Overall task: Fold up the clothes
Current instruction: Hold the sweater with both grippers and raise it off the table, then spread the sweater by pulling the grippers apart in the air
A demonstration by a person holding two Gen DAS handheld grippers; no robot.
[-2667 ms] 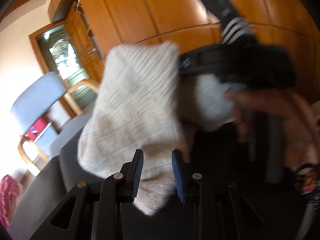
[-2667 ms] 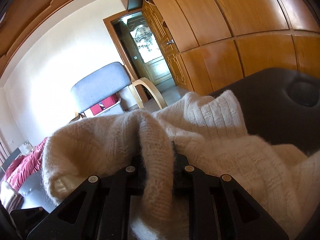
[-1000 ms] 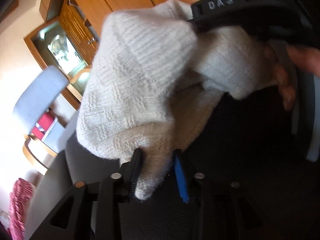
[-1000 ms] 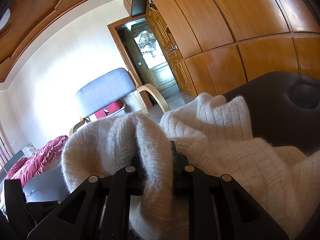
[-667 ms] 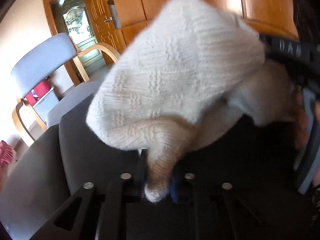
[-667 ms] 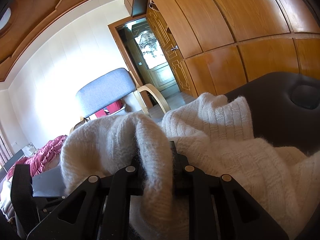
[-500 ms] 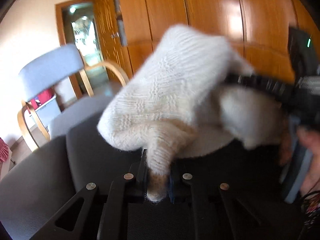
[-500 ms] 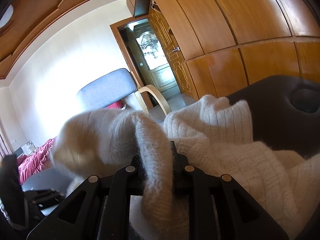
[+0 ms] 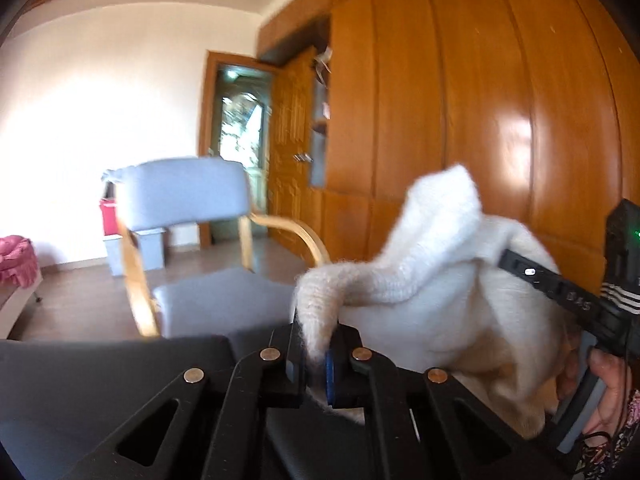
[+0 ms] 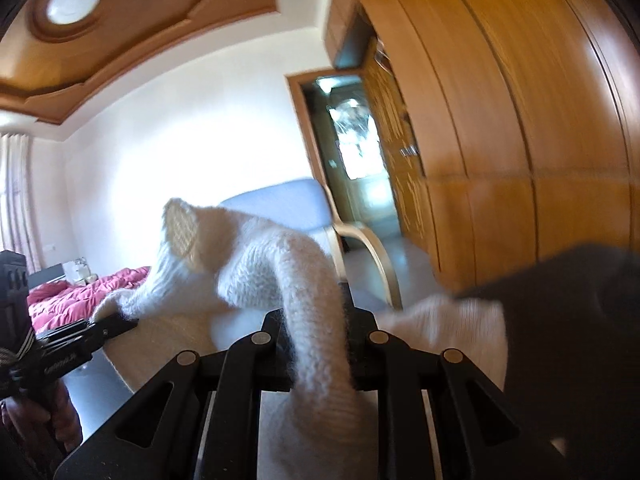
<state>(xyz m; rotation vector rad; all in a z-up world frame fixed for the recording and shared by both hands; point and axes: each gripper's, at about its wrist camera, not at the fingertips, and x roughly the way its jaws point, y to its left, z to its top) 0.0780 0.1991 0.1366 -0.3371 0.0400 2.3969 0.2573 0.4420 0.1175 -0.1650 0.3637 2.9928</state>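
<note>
Both the left gripper [image 9: 316, 354] and right gripper [image 10: 316, 344] clench the white sweater [image 9: 432, 276], bunched, above the dark table [image 9: 100, 380]; the fold looks unfinished.

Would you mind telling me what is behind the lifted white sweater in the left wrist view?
Behind the white knit sweater stand wooden wardrobe panels; a blue-cushioned armchair sits to its left. The panels' lower part is covered.

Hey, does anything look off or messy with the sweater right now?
Nothing looks damaged. The sweater is bunched and twisted, not flat, pinched between both tongs, left and right, and held up above the dark surface. Motion blur hides finer detail.
</note>
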